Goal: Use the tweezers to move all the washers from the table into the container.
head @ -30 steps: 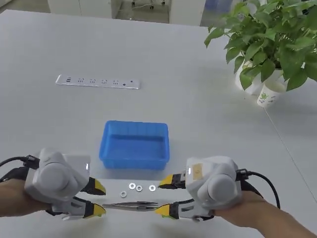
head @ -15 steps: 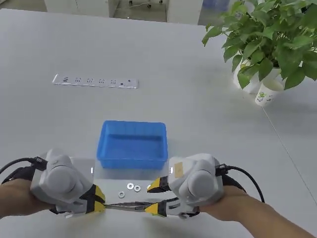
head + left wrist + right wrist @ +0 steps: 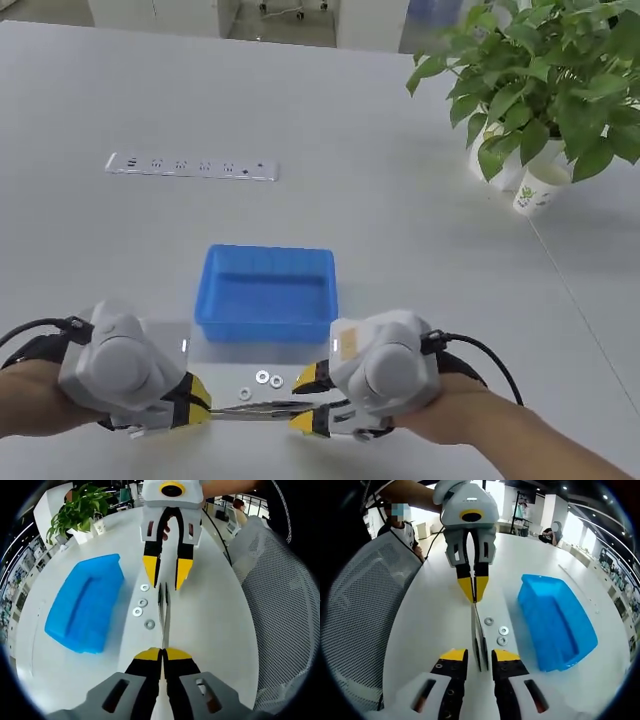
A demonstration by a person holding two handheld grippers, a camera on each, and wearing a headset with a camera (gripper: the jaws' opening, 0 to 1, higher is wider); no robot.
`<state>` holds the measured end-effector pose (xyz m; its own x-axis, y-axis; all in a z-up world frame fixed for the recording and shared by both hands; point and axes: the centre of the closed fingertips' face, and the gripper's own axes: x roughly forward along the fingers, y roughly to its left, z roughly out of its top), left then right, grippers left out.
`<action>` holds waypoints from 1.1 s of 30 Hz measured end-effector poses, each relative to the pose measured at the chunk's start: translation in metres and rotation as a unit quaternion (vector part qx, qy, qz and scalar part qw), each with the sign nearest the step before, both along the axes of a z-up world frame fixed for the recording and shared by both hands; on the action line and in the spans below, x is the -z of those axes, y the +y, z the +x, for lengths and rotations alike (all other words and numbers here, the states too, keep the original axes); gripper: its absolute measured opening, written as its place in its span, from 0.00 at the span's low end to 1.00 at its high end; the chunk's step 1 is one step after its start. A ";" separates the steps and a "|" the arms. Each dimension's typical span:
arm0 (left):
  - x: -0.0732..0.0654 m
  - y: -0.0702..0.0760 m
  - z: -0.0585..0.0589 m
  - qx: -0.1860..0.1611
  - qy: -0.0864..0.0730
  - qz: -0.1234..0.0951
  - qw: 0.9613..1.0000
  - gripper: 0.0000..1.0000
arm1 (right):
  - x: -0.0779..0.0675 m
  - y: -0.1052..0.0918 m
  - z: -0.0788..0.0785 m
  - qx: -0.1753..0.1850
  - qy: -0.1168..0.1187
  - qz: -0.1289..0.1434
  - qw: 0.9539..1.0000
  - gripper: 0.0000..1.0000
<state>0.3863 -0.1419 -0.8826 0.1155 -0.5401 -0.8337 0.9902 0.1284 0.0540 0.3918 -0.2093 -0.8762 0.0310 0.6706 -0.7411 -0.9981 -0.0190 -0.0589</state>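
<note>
Thin silver tweezers (image 3: 164,612) lie flat on white table (image 3: 400,200), washers (image 3: 143,602) just beside, blue container (image 3: 82,605) near; left gripper (image 3: 162,656) jaws clamped on one end, right gripper (image 3: 480,655) jaws apart, straddling the other end

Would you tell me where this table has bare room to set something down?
Bare table lies between the power strip and the blue container, and between that container and the plant. Crowded: its near side, with washers and tweezers.
</note>
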 end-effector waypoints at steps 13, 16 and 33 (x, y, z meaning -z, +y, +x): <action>-0.017 -0.002 -0.004 0.008 0.000 0.002 1.000 0.05 | 0.003 0.006 0.001 -0.013 0.004 -0.011 1.000 0.19; -0.022 -0.002 -0.005 0.009 -0.001 0.004 1.000 0.05 | 0.004 0.008 0.001 -0.018 0.004 -0.014 1.000 0.19; -0.059 -0.016 -0.005 0.017 -0.021 -0.021 0.999 0.05 | 0.005 0.014 -0.005 -0.038 0.001 -0.025 0.999 0.13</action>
<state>0.3812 -0.1579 -0.8238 0.1297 -0.5782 -0.8056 0.9912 0.0968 0.0901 0.3872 -0.1955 -0.8812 -0.0199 0.6336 -0.7734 -0.9938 -0.0972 -0.0540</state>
